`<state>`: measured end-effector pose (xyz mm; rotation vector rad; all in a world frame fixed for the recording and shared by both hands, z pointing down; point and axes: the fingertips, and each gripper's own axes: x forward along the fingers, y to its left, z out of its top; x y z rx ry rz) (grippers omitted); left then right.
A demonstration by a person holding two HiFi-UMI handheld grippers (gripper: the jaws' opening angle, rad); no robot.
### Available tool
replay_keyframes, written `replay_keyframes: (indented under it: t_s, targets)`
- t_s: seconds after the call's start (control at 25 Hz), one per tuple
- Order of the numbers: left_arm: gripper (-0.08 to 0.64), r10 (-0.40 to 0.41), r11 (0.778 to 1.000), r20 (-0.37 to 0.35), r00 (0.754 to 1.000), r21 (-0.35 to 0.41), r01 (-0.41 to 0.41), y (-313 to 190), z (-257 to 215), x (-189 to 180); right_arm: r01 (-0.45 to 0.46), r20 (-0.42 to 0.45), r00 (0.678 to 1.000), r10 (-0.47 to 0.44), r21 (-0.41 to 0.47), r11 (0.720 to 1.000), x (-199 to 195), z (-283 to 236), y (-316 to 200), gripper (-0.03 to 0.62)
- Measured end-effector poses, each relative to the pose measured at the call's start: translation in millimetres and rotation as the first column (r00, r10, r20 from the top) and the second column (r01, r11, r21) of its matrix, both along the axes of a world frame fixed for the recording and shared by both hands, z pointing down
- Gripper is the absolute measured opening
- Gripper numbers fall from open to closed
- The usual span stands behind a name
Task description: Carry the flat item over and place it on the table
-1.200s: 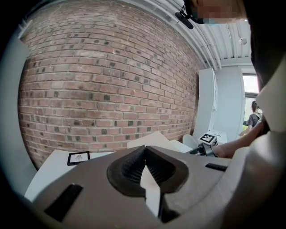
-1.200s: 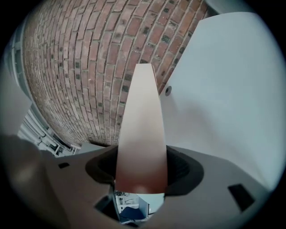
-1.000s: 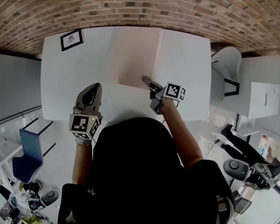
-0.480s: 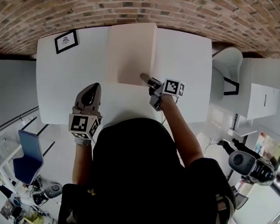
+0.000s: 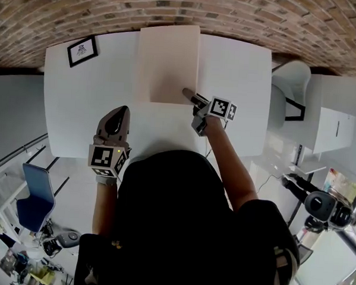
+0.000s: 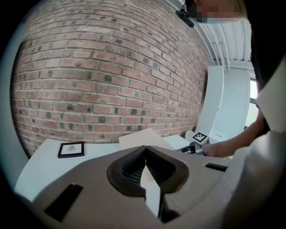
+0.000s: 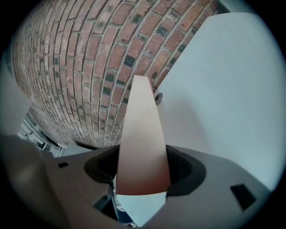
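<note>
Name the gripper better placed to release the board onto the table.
Right: the right gripper has the board between its opening jaws, over the table; the left gripper is shut and empty.

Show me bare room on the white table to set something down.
Two bare patches on the table: left, between the framed picture, the board and the left gripper; right, from the board to the table's right edge. Crowded spot: the board's near corner, where the right gripper straddles it, jaws opening.
</note>
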<state>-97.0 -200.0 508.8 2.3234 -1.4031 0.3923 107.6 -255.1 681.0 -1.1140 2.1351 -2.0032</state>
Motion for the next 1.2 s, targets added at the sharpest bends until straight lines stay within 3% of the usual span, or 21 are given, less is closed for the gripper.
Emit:
replay_keyframes:
  t_s: [0.4,0.72,1.2]
  targets:
    - [0.005,0.004,1.0,0.001,1.0,-0.012,-0.004,-2.1,4.3,2.4,-0.053,-0.077,0.996,0.053,-0.004,0.999,19.4,21.3,-13.1,0.341]
    - [0.005,0.004,1.0,0.009,1.0,-0.017,-0.004,-0.4,7.7,2.5,-0.086,-0.187,0.979,0.077,-0.043,0.995,36.2,43.1,-10.4,0.353]
    - [0.005,0.0,1.0,-0.015,1.0,0.003,0.0,3.4,1.0,5.7,-0.103,-0.265,0.959,0.1,0.002,0.995,51.7,29.9,-5.4,0.345]
